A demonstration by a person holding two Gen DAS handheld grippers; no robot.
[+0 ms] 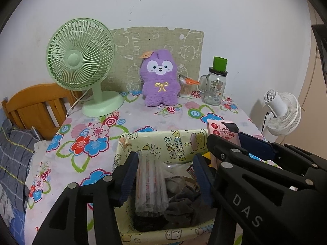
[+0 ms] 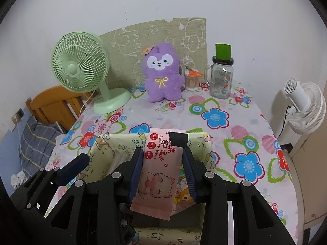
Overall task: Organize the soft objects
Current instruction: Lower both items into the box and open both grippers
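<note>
Fans (image 2: 80, 67) and plush (image 2: 162, 73) stand beyond the bin (image 2: 122, 143).

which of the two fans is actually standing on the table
The green fan, its round base on the floral tablecloth left of the purple plush. The white fan stands off the table's right edge.

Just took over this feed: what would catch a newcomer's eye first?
The purple plush toy standing at the back of the floral table, between the green desk fan and a glass jar. Nearer, the right gripper holds a pink wet-wipes pack over the yellow fabric bin.
</note>
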